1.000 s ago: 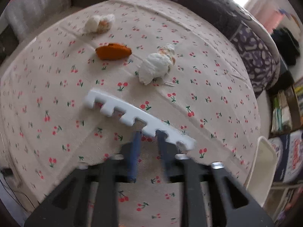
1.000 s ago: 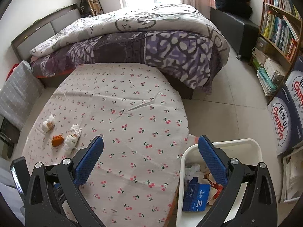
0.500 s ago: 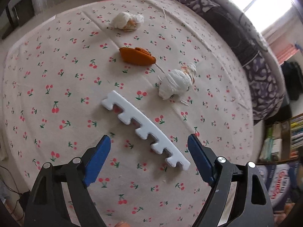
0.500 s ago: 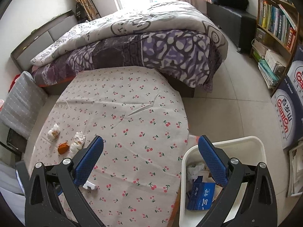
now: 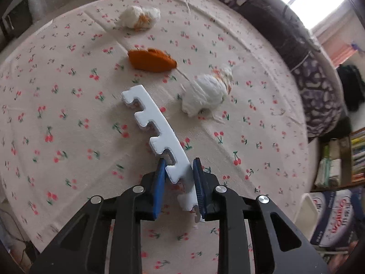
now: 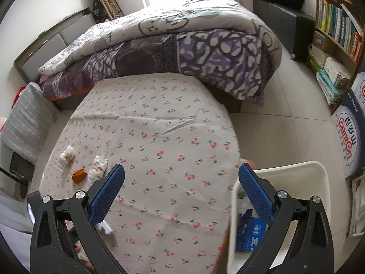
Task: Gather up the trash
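Observation:
A white notched foam strip [image 5: 157, 134] lies on the cherry-print tablecloth [image 5: 68, 125]. My left gripper [image 5: 179, 166] is shut on its near end. Beyond it lie an orange peel [image 5: 151, 60], a crumpled white tissue [image 5: 205, 93] and a second tissue wad [image 5: 138, 19]. My right gripper [image 6: 181, 171] is open and empty, held above the table's right side. In the right wrist view the peel [image 6: 78, 175] and tissues [image 6: 98, 167] sit at the far left, and the foam's end [image 6: 105, 227] shows by my left finger. A white trash bin [image 6: 319, 182] holds a blue packet and paper.
A bed with a purple patterned quilt [image 6: 182, 45] borders the table's far side. A bookshelf [image 6: 335, 34] and printed boxes [image 6: 349, 132] stand on the right. A grey cushion [image 6: 27, 123] sits at the left. The bin [image 5: 306, 207] stands off the table's right edge.
My left gripper came down over the near end of the foam strip and closed on it; half a second ago it was open above it. The right gripper has hardly moved.

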`<state>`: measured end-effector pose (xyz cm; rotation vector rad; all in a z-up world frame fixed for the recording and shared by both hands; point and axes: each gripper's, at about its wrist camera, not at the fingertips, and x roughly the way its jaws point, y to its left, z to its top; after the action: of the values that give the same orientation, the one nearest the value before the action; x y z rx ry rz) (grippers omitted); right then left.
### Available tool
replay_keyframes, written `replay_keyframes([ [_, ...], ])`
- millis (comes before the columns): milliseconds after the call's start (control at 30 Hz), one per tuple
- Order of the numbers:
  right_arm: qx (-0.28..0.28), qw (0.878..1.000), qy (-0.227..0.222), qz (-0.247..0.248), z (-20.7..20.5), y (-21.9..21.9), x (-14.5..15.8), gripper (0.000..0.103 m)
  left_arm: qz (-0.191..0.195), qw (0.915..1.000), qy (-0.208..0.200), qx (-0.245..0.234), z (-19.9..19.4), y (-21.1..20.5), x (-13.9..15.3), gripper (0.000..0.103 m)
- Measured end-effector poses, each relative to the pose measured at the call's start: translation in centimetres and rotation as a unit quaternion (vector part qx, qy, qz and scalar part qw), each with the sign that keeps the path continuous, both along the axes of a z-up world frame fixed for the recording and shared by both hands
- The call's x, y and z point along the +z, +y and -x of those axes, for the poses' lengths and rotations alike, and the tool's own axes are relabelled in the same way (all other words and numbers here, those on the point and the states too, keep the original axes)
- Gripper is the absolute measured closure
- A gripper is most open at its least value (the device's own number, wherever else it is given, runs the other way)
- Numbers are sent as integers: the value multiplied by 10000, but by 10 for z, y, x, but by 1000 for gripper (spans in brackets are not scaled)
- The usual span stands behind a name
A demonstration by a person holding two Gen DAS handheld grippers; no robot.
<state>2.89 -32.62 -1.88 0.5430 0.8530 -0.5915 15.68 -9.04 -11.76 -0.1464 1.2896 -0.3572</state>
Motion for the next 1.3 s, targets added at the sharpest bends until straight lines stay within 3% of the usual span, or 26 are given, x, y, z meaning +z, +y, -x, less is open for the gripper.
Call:
replay_keyframes([
  [167, 120, 9998, 93, -133, -24, 19, -15, 7, 234, 9990, -357, -105, -4, 33, 27, 79],
  [433, 287, 9978, 144, -585, -81, 61, -54, 7, -402, 9892, -1406, -140, -1, 65, 69, 78],
  [567, 357, 9983, 111, -439, -112, 90, -72, 7, -723, 9812, -1782, -172, 0, 81, 78, 78],
  [800, 380, 9990, 237, 50, -148, 121, -102, 9, -1032, 9765, -1887, -149, 0, 104, 73, 78],
  [933, 557, 9978, 224, 264, -160, 128, -116, 26, -1095, 9752, -1923, -85, -3, 117, 73, 78],
  [1033, 1049, 9935, 95, 441, -166, 144, -112, 68, -1137, 9742, -1951, -12, -5, 123, 73, 78],
  [1167, 1299, 9878, -33, 854, -161, 163, -95, 71, -1075, 9739, -1999, 83, -6, 125, 79, 78],
  [1300, 1411, 9869, -334, 704, -147, 162, -74, 72, -1149, 9660, -2313, 86, 1, 121, 92, 78],
])
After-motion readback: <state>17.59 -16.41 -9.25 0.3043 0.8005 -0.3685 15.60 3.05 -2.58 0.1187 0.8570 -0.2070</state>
